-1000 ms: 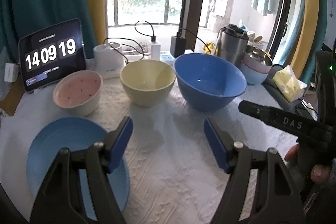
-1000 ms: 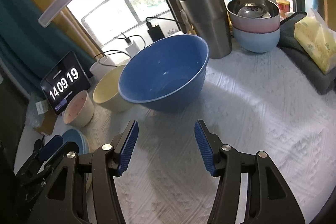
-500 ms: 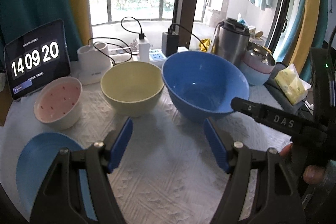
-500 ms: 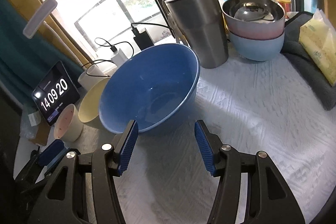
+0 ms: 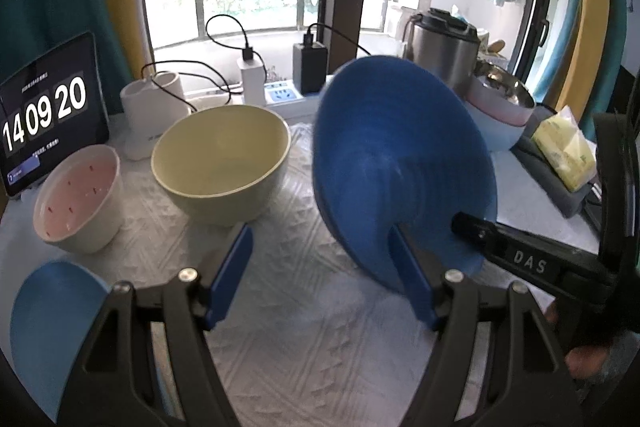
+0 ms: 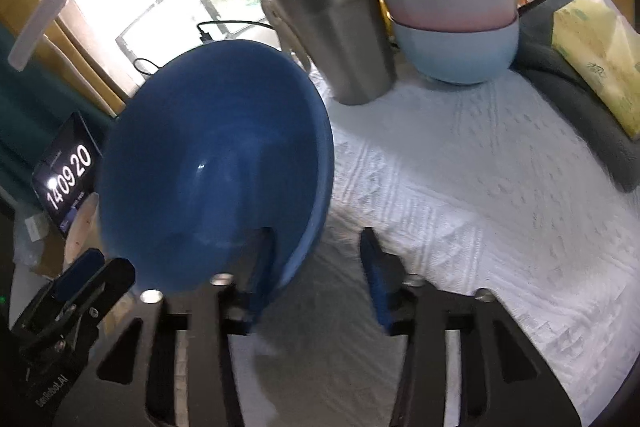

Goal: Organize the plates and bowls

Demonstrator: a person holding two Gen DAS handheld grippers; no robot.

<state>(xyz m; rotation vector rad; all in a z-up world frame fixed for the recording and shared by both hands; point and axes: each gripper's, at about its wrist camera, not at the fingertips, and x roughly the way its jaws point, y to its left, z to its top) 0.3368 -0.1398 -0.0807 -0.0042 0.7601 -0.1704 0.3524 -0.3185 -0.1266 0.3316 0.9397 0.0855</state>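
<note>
The big dark blue bowl (image 5: 400,167) is tipped up on its edge, its inside facing left; it also shows in the right wrist view (image 6: 216,179). My right gripper (image 6: 320,267) is open, with its left finger inside the bowl's near rim and its right finger outside. My left gripper (image 5: 320,275) is open and empty in front of the yellow bowl (image 5: 220,163). A pink-lined bowl (image 5: 78,199) stands at the left, and a light blue plate (image 5: 52,327) lies at the near left.
A clock tablet (image 5: 44,115), white cup (image 5: 154,107) and chargers stand at the back. A steel tumbler (image 6: 324,15), stacked bowls (image 6: 452,23) and a yellow tissue pack (image 6: 596,55) on a grey cloth stand at the right. A white textured cloth (image 6: 480,207) covers the table.
The right gripper has moved forward over the blue bowl's rim, and the bowl has tipped from upright onto its edge. The left gripper moved slightly forward.
</note>
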